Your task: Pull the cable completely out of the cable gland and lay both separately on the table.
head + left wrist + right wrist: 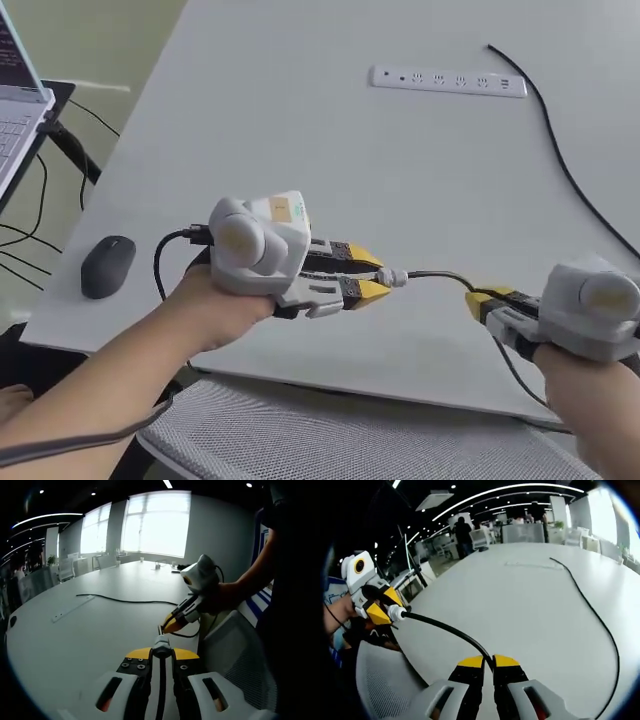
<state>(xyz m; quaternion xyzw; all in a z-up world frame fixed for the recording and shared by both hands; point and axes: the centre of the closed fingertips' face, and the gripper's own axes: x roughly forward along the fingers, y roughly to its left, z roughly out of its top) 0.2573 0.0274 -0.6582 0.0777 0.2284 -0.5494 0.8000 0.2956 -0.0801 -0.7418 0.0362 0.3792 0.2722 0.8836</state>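
My left gripper point(372, 274) holds the white cable gland point(393, 278) above the near table edge, its yellow-tipped jaws shut on it. In the left gripper view the gland point(161, 645) sticks out from between the jaws of this gripper point(161, 653). A black cable point(440, 276) runs from the gland rightward to my right gripper point(480, 300), which is shut on it. In the right gripper view the cable point(447, 630) arcs from my right gripper point(488, 661) to the gland point(397, 613) held by the left gripper point(385, 611). The cable stays inside the gland.
A white power strip point(447, 81) lies at the far side of the white table point(300, 130), with a long black cord point(560, 150) running down the right. A grey mouse point(106, 266) sits at the left edge, a laptop point(18, 100) beyond it. A mesh chair point(330, 440) is below.
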